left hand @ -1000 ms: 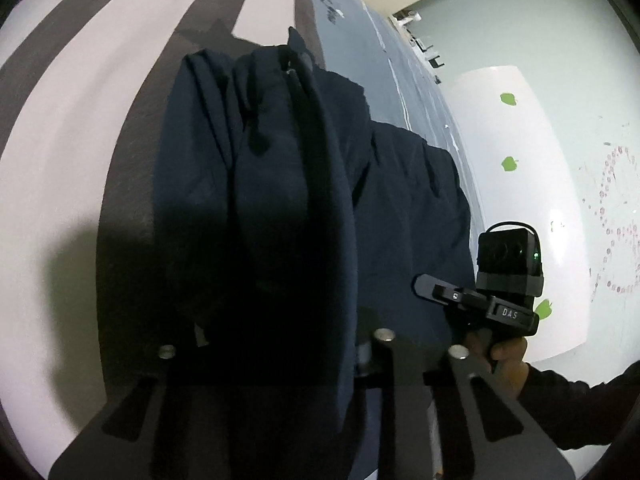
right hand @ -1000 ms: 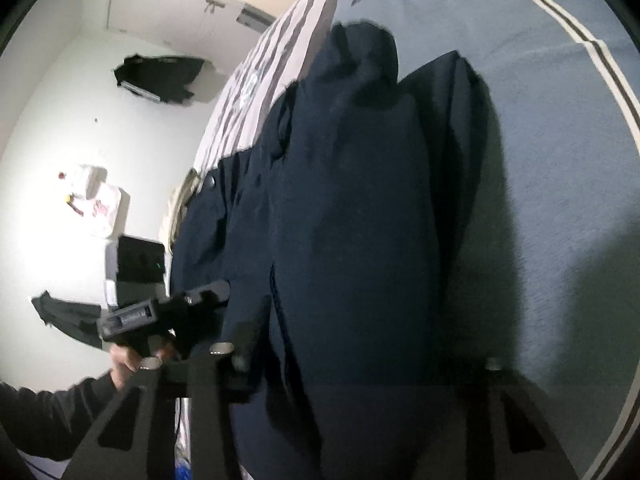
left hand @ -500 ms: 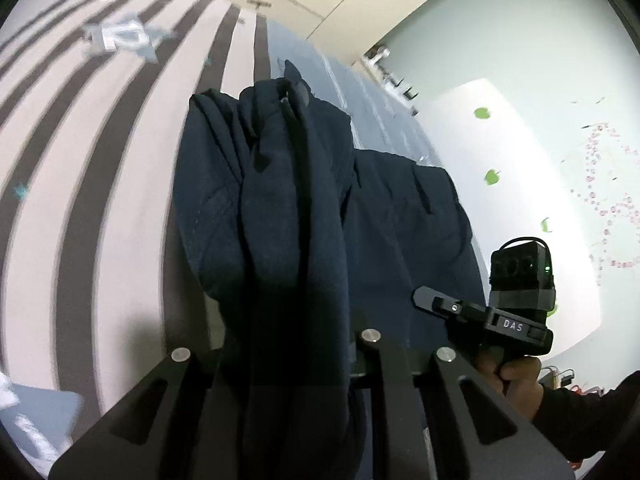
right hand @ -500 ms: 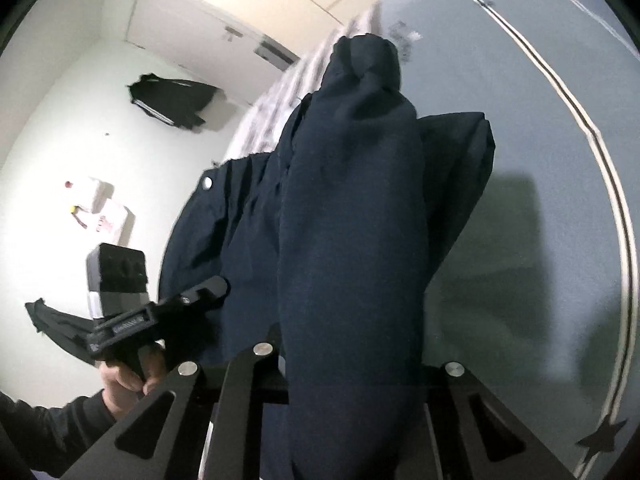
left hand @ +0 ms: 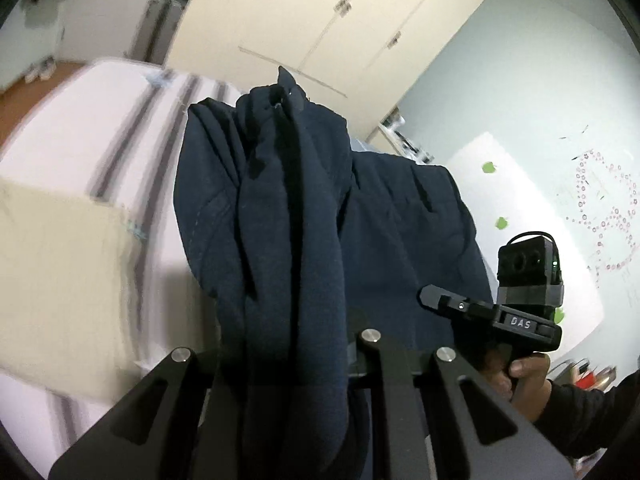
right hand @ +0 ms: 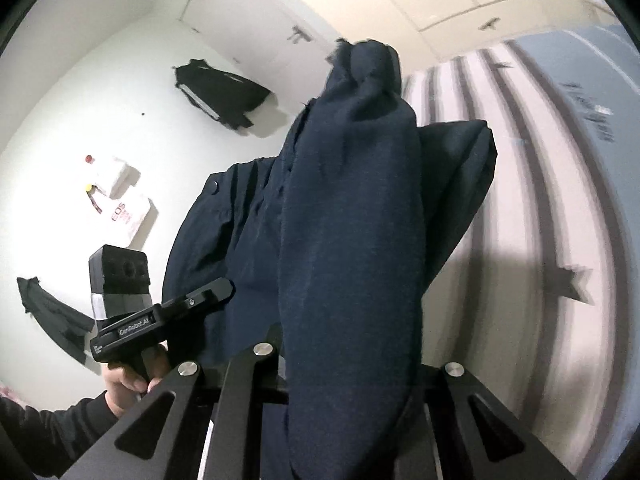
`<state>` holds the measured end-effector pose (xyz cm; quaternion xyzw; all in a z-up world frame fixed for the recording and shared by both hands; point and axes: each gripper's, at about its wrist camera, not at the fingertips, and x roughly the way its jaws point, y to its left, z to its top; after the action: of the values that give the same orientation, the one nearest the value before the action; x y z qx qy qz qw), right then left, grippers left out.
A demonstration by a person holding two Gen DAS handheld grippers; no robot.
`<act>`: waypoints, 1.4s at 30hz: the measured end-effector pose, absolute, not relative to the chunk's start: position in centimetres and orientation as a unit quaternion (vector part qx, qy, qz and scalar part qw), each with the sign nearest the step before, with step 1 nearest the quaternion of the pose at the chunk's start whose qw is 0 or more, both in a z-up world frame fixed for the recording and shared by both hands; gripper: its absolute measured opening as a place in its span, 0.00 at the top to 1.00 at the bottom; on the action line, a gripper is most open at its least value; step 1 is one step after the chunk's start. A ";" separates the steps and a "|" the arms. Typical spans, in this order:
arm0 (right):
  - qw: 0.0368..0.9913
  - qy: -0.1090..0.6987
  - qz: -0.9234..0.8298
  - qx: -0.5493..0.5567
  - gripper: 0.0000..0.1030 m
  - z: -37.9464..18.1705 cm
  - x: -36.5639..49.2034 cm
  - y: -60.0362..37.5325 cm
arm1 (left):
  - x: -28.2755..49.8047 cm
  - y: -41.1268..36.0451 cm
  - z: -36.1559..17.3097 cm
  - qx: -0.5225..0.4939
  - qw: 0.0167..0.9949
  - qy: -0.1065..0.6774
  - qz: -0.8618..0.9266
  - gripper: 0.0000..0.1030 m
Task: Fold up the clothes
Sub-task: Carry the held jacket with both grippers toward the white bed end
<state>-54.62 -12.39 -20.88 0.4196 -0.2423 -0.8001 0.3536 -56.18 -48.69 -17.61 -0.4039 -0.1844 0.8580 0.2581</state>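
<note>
A dark navy garment (left hand: 288,220) hangs bunched over my left gripper and hides its fingertips; the cloth peaks near the top of that view. The jaws are shut on a fold of it. The same garment (right hand: 352,220) drapes over my right gripper, also shut on a fold, with a snap button (right hand: 213,185) showing on the part stretched between the two. My right gripper (left hand: 430,294) shows from the side in the left wrist view, a hand on its handle. My left gripper (right hand: 222,286) shows likewise in the right wrist view. The garment is held up above the bed.
A bed with a white and grey striped cover (left hand: 120,128) (right hand: 540,160) lies below. A cream pillow (left hand: 52,272) sits at the left. Cream wardrobe doors (left hand: 340,20) stand behind, a white panel with green stickers (left hand: 520,208) at the right, and a black garment (right hand: 220,88) hangs on the wall.
Both grippers have risen and carried the garment up off the bed; it lay on the cover before. The jaws have drawn in on the cloth. Wardrobe and walls now fill the background.
</note>
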 end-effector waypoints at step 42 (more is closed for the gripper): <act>0.225 -0.199 -0.851 0.431 0.58 -30.1 -60.7 -38.4 | -65.1 -78.4 -29.3 -0.425 -0.002 -0.157 0.892 0.35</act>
<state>-60.72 -38.37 -30.10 0.4311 -0.1990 -0.8509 0.2246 -65.11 -78.38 -29.28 -0.4250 -0.1565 0.8915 -0.0016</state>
